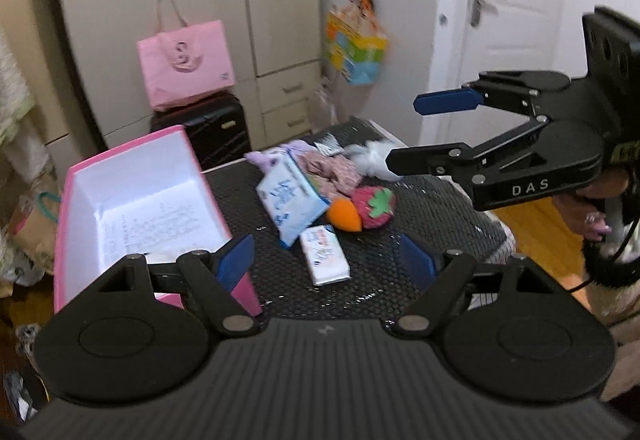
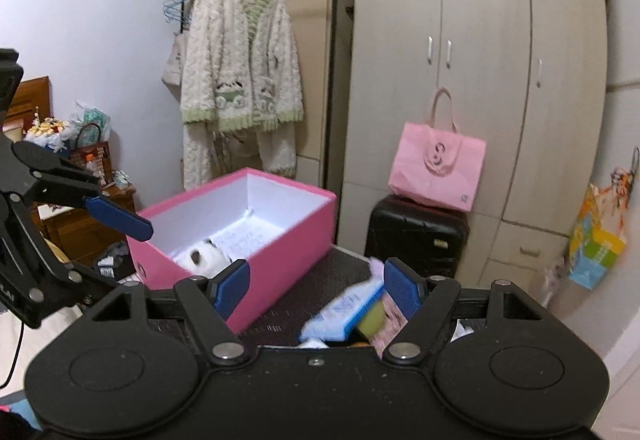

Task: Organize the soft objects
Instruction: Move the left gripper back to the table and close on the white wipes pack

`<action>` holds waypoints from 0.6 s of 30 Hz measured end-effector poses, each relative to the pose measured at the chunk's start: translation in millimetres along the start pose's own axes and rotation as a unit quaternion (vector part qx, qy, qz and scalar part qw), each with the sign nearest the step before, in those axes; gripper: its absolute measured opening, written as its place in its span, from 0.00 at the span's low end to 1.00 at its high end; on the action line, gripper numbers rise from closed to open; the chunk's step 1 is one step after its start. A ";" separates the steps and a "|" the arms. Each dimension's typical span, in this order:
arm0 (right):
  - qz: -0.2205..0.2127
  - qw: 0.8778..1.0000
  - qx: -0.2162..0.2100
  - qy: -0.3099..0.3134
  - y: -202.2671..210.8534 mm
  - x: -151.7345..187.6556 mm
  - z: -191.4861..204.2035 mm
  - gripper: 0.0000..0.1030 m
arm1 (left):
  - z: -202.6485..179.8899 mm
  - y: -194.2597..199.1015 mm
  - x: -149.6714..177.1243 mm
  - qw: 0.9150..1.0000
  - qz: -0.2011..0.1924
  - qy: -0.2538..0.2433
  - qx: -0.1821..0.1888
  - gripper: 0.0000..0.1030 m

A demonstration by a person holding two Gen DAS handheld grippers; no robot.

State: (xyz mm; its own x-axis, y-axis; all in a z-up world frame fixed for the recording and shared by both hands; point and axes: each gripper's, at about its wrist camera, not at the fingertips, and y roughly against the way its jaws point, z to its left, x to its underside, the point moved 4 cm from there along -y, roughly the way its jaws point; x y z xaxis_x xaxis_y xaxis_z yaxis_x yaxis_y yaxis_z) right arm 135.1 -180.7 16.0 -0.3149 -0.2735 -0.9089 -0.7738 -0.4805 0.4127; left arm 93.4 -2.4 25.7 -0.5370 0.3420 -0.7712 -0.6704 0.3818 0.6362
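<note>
With both the left hand-held gripper (image 1: 326, 260) and the right hand-held gripper (image 2: 316, 286) held apart and empty, a fresh pick is judged due: the soft pile (image 1: 316, 188) ahead of the left must be grasped and carried to the pink box (image 1: 80, 176) beside its left finger.

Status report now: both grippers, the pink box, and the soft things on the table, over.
Left gripper open, empty. Right gripper open, empty. Pink box open, one white plush inside; tissue packs, strawberry and others on table. Nothing blocking.
</note>
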 end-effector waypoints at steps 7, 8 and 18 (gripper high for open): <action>0.026 0.999 0.015 -0.017 -2.7 32.5 -24.4 0.76 | -21.9 -40.6 4.2 0.999 0.029 -0.007 0.042 0.77; 0.030 0.999 0.015 -0.021 -5.1 37.4 -27.7 0.76 | -24.3 -46.7 5.0 0.998 0.033 -0.008 0.046 0.77; 0.053 0.996 -0.005 -0.078 -38.1 74.3 -62.2 0.76 | -27.7 -105.1 26.5 0.997 0.067 -0.002 0.040 0.77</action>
State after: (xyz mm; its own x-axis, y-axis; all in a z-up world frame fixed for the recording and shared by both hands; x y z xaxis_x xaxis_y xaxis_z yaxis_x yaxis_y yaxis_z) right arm 175.3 -234.5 -63.6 -0.4767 -0.1905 -0.8582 -0.7265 -0.4642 0.5066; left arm 135.5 -57.2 -62.3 -0.6176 0.3978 -0.6785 -0.5497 0.3988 0.7341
